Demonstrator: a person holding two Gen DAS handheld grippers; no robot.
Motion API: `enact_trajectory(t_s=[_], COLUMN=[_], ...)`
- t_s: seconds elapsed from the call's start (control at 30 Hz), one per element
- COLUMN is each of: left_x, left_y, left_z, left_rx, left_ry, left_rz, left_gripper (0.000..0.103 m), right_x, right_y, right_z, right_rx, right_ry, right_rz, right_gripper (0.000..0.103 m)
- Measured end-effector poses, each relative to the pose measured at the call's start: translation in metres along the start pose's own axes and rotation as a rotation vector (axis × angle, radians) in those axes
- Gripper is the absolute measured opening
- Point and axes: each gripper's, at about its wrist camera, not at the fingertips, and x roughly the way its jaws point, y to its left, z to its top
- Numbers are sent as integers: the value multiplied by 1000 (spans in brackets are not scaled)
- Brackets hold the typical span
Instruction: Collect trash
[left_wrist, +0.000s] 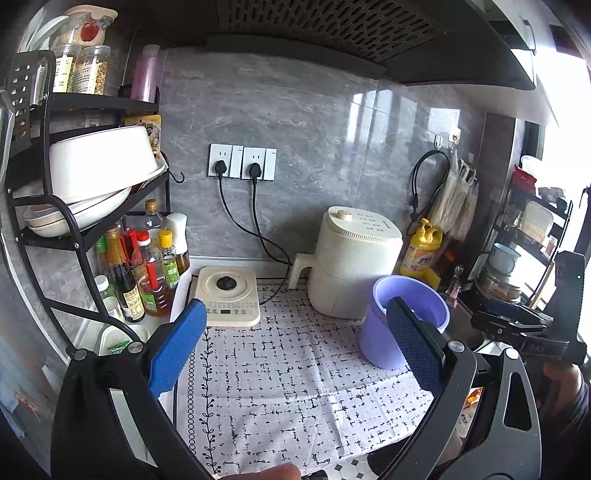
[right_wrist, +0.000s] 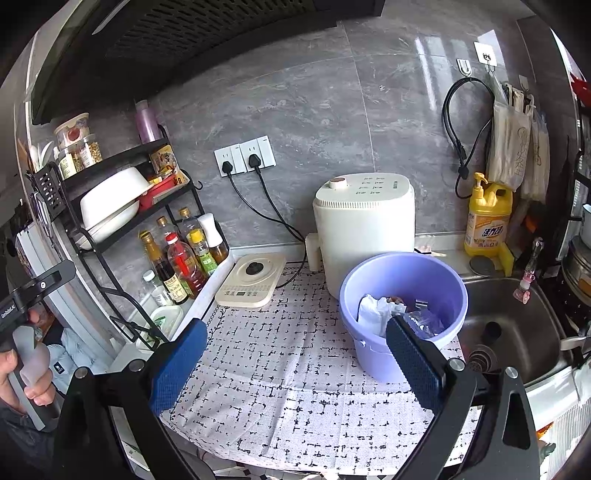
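Observation:
A lilac plastic bucket (right_wrist: 402, 295) stands on the patterned cloth (right_wrist: 295, 369) beside the sink. Inside it lie crumpled white paper (right_wrist: 375, 312), a clear plastic wrapper (right_wrist: 424, 321) and some brown scraps. My right gripper (right_wrist: 295, 365) is open above the cloth, its right pad in front of the bucket's near rim, nothing between the pads. In the left wrist view the bucket (left_wrist: 391, 325) sits to the right, its contents hidden. My left gripper (left_wrist: 295, 350) is open over the cloth (left_wrist: 295, 369) and holds nothing. No loose trash shows on the cloth.
A white air fryer (right_wrist: 364, 225) stands behind the bucket, an induction hob (right_wrist: 251, 280) to its left. Sauce bottles (right_wrist: 181, 258) and a dish rack (right_wrist: 118, 206) fill the left side. The steel sink (right_wrist: 517, 325) lies right, with a yellow detergent bottle (right_wrist: 487, 218) behind.

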Motion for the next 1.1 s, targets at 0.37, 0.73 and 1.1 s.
enact_trajectory(t_s=[0.37,0.73,1.1], left_x=[5,12,7], left_y=[6,6,9], left_z=[4,0,-10], left_rx=[-7,0,11], left_ry=[-5,14,0], left_rz=[-3,-14,-18], left_gripper=[97,97,97], right_x=[7,9,7], right_y=[3,3,-4], right_z=[9,4,-4], right_rx=[-3,3,11], right_ry=[-6,3,26], right_rz=[-3,-17,-56], right_gripper=[95,95,95])
